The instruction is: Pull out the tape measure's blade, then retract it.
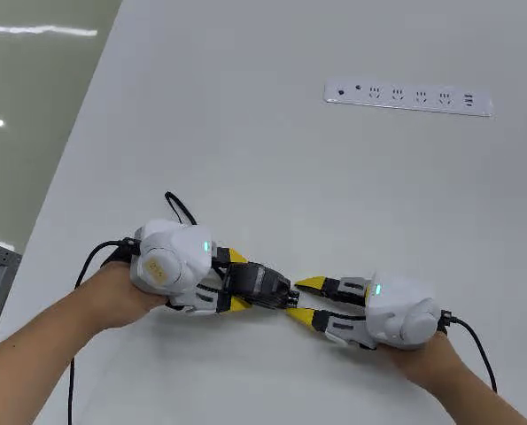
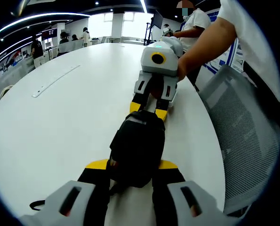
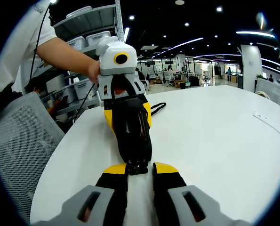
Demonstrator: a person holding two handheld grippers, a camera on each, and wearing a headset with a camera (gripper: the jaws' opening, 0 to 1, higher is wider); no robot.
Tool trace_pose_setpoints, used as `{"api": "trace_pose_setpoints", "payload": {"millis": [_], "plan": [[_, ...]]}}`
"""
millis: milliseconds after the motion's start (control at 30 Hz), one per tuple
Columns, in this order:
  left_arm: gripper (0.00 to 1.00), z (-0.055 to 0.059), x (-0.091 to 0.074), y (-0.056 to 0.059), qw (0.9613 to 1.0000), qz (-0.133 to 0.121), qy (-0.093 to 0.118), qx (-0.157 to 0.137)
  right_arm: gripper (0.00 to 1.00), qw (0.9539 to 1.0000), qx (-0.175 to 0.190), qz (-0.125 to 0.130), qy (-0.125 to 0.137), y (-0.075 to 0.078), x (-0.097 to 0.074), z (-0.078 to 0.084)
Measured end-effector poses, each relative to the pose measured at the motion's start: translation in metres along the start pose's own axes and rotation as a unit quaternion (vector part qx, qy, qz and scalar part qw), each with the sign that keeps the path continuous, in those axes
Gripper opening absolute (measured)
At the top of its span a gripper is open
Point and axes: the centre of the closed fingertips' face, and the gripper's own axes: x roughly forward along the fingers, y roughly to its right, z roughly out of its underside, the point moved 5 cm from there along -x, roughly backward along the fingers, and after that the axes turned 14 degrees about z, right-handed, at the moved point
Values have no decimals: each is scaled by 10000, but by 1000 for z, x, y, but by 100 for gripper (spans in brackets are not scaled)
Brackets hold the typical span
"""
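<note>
My left gripper (image 1: 232,281) is shut on a black tape measure (image 1: 259,284), which lies just above the white table (image 1: 272,159). In the left gripper view the case (image 2: 137,146) sits between the yellow jaws of the left gripper (image 2: 134,165). My right gripper (image 1: 305,298) faces it from the right. In the right gripper view the right gripper (image 3: 139,169) has its yellow jaws pressed on the small black blade tip (image 3: 137,165) at the case's near end. The case (image 3: 130,125) is right up against the jaws, and no length of blade shows between them.
A white power strip (image 1: 407,97) lies at the far side of the table. Black cables (image 1: 179,206) trail from both grippers. A grey mesh chair (image 2: 245,141) stands by the near table edge. The table's left edge (image 1: 64,168) drops to the floor.
</note>
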Motion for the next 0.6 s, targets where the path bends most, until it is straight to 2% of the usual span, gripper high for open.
{"api": "trace_pose_setpoints", "payload": {"millis": [200,600], "plan": [[31,0,0,0,10000,12,8,8,15,10000,-53,-67,47,-3,1,1],[31,0,0,0,10000,9,22,-4,14,9999,16,-109,124,-3,1,1]]}}
